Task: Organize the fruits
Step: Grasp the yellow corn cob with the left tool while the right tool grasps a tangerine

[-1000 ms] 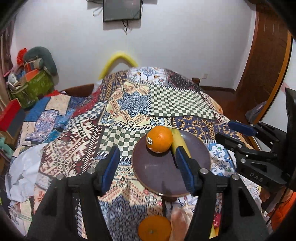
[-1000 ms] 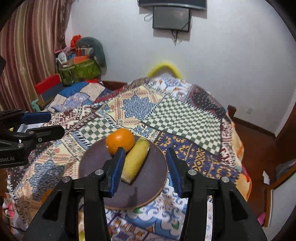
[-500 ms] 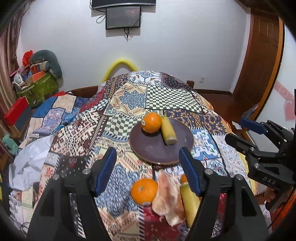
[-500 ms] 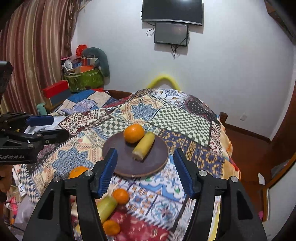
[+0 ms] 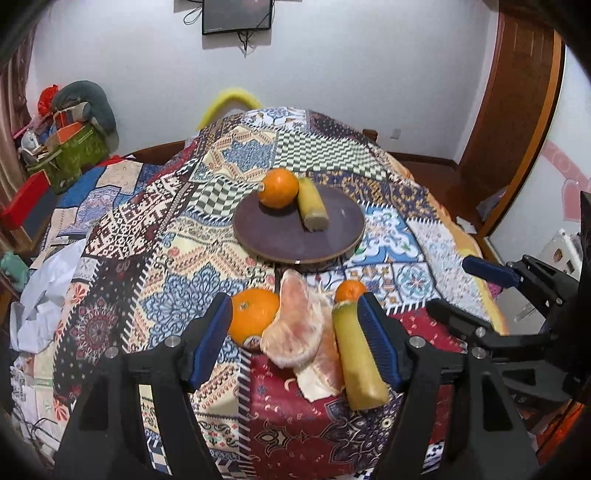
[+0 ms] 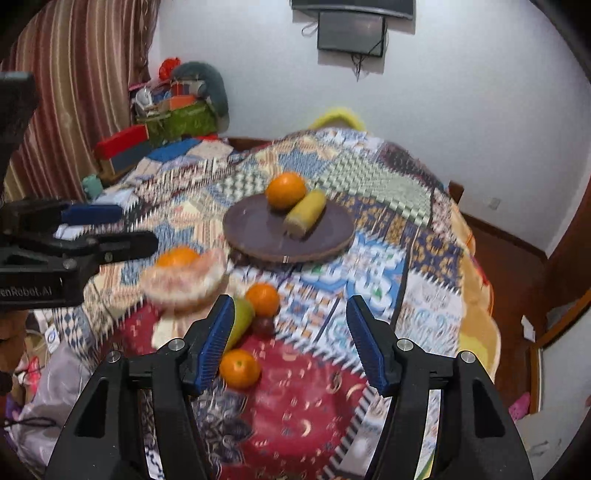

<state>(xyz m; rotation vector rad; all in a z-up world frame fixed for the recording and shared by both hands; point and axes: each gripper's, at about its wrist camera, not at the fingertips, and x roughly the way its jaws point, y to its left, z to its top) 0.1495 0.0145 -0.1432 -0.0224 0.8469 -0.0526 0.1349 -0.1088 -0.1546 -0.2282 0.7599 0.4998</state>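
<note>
A dark round plate (image 5: pixel 280 240) (image 6: pixel 258 229) sits mid-table and holds an orange (image 5: pixel 279 187) (image 6: pixel 286 190) and a banana piece (image 5: pixel 312 208) (image 6: pixel 306 213). Nearer the front edge lie a large orange (image 5: pixel 253 317), peeled citrus segments (image 5: pixel 295 328) (image 6: pixel 183 282), a small orange (image 5: pixel 350 291) (image 6: pixel 263 298), a yellow-green banana piece (image 5: pixel 356 362) and another orange (image 6: pixel 239 368). My left gripper (image 5: pixel 293 306) hangs open above this loose fruit and grips nothing. Open too, my right gripper (image 6: pixel 289 304) is over the cloth just right of the pile.
A patchwork cloth (image 5: pixel 236 155) covers the table. Boxes and bags (image 5: pixel 70 147) are piled at the far left by a curtain (image 6: pixel 74 92). A wooden door (image 5: pixel 517 110) stands on the right, and a screen (image 5: pixel 236 14) hangs on the white wall.
Both grippers have drawn back from the plate toward the table's front edge, bringing the loose fruit into view. Both pairs of jaws stand wider than a second ago.
</note>
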